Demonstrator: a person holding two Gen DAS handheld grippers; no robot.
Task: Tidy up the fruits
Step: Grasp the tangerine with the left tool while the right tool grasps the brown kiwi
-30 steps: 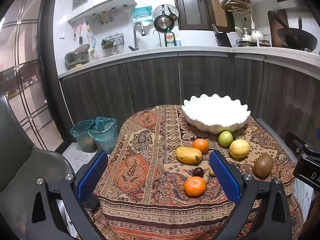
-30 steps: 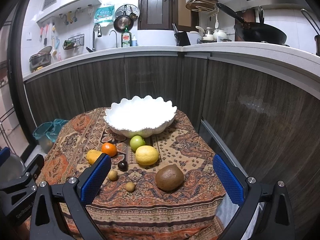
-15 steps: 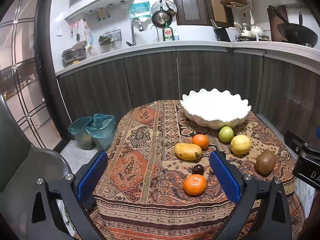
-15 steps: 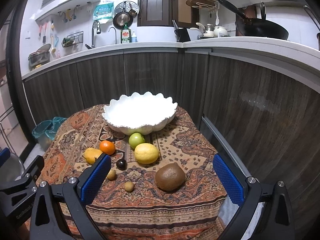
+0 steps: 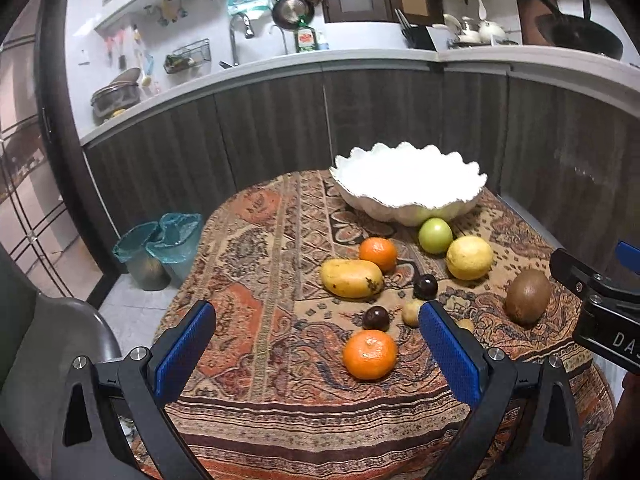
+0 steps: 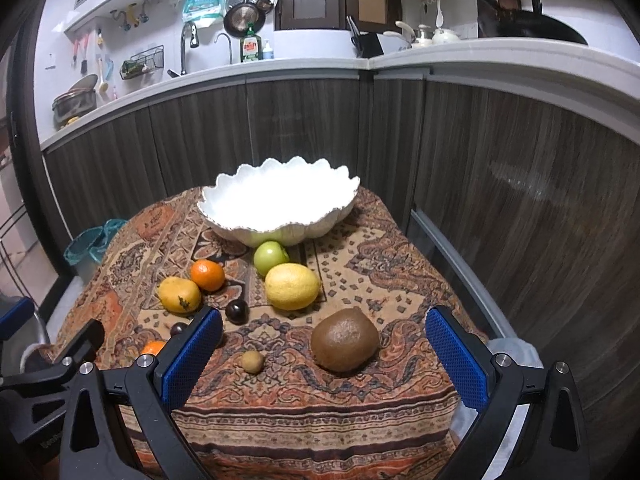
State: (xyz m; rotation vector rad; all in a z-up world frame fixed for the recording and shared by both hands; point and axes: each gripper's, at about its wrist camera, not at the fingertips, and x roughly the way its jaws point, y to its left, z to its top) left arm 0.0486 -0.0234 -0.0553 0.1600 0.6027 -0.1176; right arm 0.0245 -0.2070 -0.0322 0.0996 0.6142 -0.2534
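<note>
Both edged nearer, left claw [image 5: 316,354] and right claw [image 6: 324,356] spread empty; scalloped white ceramic bowl [image 6: 280,204] still unfilled, no fruit yet taken.

Left gripper [image 5: 318,344] and right gripper [image 6: 324,350] both gape wide and empty, low in frame.

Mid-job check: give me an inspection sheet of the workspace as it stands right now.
Surface: round table under a patterned cloth.
Job's things: white scalloped bowl looks empty; green apple, lemon, kiwi, mango, two oranges, two dark plums, and small tan fruits lie loose on the cloth.
Clutter: nothing seen.
Grippers: left gripper open, empty; right gripper open, empty.
Cables: nothing seen.
Surroundings: kitchen counter, teal bins, grey chair.
</note>
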